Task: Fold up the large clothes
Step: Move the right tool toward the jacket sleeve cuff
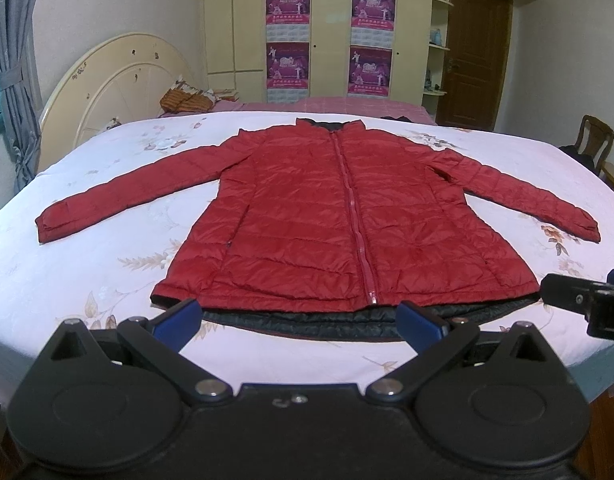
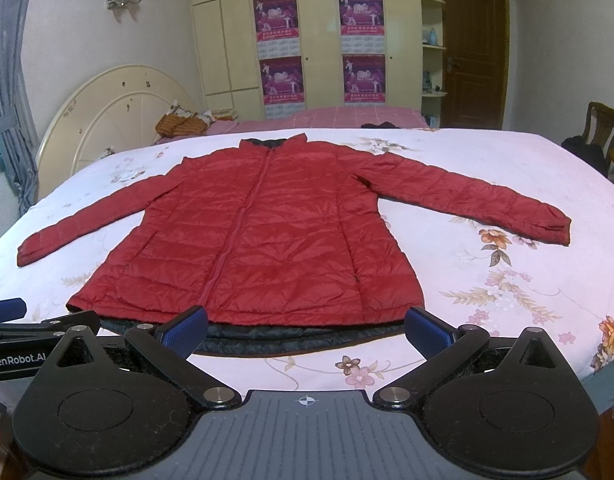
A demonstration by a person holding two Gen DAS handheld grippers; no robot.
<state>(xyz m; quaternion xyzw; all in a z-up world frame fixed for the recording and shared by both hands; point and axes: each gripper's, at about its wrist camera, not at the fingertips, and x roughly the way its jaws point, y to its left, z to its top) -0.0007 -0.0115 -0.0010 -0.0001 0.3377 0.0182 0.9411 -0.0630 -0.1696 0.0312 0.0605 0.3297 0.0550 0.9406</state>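
A red quilted jacket (image 1: 327, 216) lies flat on the bed, front up, zipped, both sleeves spread out to the sides; it also shows in the right wrist view (image 2: 267, 232). Its dark lining (image 1: 307, 320) shows below the hem, nearest me. My left gripper (image 1: 301, 316) is open and empty, just short of the hem near the zipper. My right gripper (image 2: 307, 328) is open and empty, just short of the hem's right half. The right gripper shows at the right edge of the left wrist view (image 1: 579, 300); the left gripper shows at the left edge of the right wrist view (image 2: 31, 324).
The bed (image 1: 87, 264) has a pale floral sheet. A cream headboard (image 1: 107, 80) and pillows (image 1: 187, 98) are at the far left. A wardrobe with posters (image 1: 331, 32) and a brown door (image 1: 475, 52) stand behind. A wooden chair (image 1: 591, 140) is at the right.
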